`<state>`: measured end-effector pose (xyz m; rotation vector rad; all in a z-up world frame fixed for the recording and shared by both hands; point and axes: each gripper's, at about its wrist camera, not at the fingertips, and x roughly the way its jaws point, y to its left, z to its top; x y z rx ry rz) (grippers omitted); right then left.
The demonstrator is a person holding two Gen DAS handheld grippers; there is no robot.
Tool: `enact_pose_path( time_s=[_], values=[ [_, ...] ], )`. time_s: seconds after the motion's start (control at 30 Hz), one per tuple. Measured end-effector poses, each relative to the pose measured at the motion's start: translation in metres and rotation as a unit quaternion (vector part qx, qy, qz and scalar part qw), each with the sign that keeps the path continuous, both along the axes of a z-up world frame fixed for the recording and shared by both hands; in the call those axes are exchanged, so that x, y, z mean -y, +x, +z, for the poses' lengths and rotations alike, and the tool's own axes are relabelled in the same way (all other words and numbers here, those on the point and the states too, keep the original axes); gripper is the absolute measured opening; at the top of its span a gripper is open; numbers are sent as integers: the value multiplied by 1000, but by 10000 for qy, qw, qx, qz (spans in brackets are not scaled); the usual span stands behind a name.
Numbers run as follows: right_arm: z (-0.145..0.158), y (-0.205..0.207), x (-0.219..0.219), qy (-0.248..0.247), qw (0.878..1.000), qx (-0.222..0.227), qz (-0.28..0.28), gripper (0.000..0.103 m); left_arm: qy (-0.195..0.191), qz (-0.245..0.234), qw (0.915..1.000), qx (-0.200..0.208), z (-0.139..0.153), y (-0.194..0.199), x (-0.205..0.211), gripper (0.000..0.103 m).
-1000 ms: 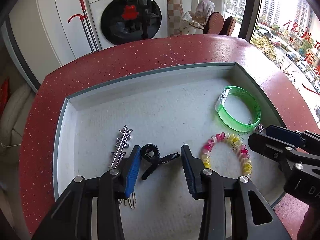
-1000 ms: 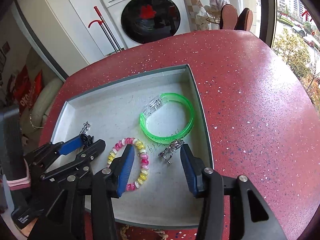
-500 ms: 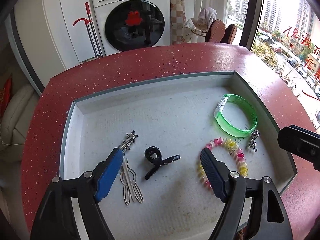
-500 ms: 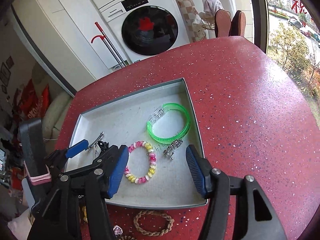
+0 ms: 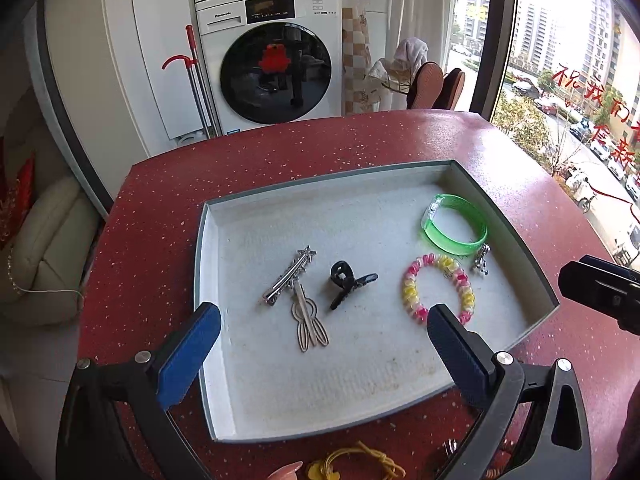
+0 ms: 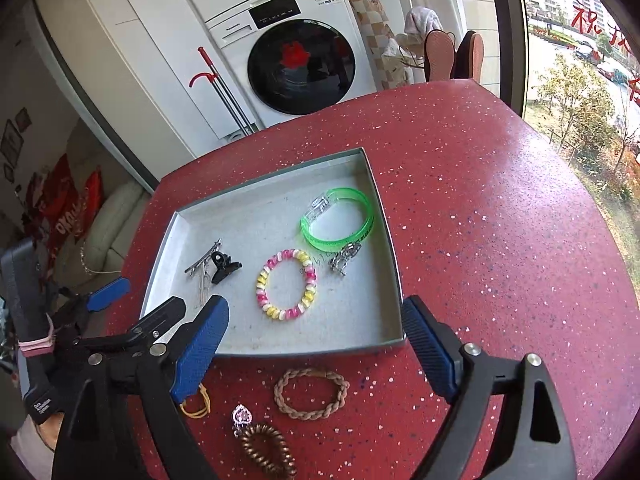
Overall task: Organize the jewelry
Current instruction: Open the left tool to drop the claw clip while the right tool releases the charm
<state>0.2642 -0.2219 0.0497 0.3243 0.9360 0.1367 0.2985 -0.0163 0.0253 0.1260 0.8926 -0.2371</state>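
Blue-padded left claw [image 5: 320, 344], right claw [image 6: 316, 344]: your jaws just opened wide, nothing gripped, above tray [image 6: 384, 344] on desk [image 6: 500, 240].

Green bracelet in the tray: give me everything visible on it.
The green bracelet is a translucent bright-green band, plastic by its look, with a clear block-like section on one side. It lies flat and unheld in the tray's far right corner, near the right wall. A small silver piece lies against its near edge; whether they join is unclear. The pink-and-yellow coil bracelet lies apart from it.
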Motion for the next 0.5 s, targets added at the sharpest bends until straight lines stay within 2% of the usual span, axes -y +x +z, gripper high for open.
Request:
enact_pose_path(
  time_s=[0.33, 0.5],
  values=[
    [-15, -40, -9, -20, 9994, -313, 124, 90, 244, 183, 9990, 335, 3, -60, -32, 103],
    [-29, -61, -15, -107, 9984, -506, 209, 90, 53, 314, 9994, 106, -11, -80, -46, 103]
  ],
)
